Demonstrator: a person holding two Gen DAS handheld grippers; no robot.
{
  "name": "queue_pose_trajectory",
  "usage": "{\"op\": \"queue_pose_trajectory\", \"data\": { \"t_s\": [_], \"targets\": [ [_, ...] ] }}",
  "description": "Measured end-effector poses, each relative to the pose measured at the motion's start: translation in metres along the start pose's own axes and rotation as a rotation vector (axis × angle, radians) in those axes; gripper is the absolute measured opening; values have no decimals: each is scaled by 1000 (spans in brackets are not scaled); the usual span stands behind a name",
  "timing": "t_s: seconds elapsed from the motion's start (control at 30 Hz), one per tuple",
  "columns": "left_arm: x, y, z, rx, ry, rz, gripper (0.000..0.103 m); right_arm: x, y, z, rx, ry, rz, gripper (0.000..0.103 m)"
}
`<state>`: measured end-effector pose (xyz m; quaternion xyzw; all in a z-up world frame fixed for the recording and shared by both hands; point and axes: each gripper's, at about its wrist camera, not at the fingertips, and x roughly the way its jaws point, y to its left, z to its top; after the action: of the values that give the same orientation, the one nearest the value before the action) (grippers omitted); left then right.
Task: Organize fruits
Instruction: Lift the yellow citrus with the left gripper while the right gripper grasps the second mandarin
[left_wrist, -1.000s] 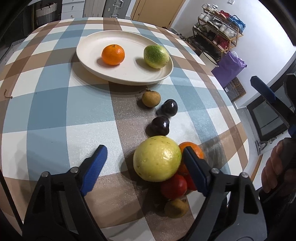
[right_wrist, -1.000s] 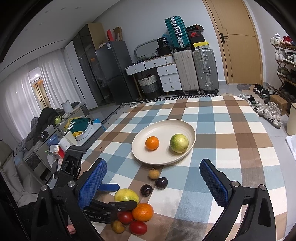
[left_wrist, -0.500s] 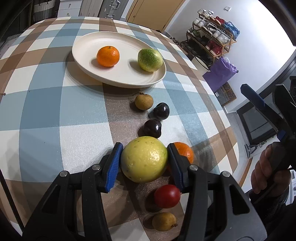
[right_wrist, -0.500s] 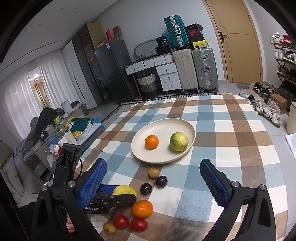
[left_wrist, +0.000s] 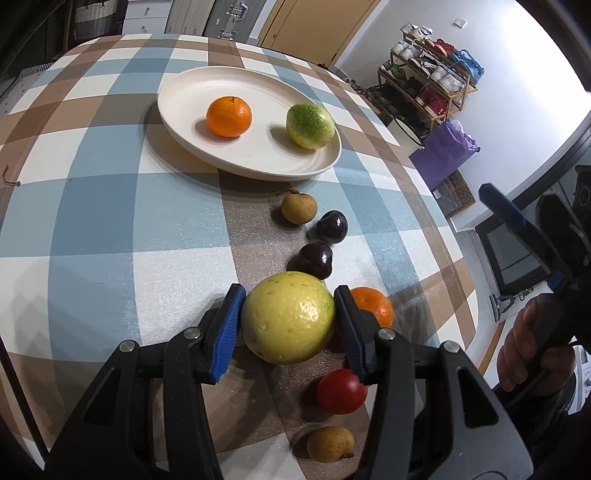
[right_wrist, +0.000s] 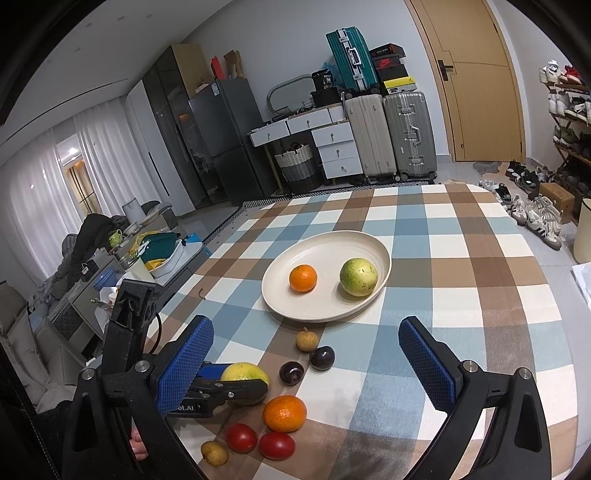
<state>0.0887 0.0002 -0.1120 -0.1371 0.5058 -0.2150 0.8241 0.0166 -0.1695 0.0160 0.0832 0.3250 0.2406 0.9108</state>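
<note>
- left gripper: pads clamped on yellow citrus, 6 o'clock of plate
- right gripper: jaws wide, holding nothing, hovering over tablecloth

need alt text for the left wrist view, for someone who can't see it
The left tongs grip a large yellow-green fruit on a checked tablecloth. Behind it, a cream plate holds an orange and a green fruit. Two dark plums, small brown fruits, a tomato and a second orange lie loose around it.
</note>
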Motion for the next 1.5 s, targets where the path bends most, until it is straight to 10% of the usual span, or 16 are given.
{"op": "queue_pose_trajectory", "data": {
  "t_s": [0.87, 1.5],
  "targets": [
    [-44, 5, 1, -7, -73, 62, 47, 44, 5, -50, -14, 211, 44, 102],
    [-49, 13, 0, -27, -84, 64, 47, 69, 12, -68, -25, 309, 76, 69]
  ]
}}
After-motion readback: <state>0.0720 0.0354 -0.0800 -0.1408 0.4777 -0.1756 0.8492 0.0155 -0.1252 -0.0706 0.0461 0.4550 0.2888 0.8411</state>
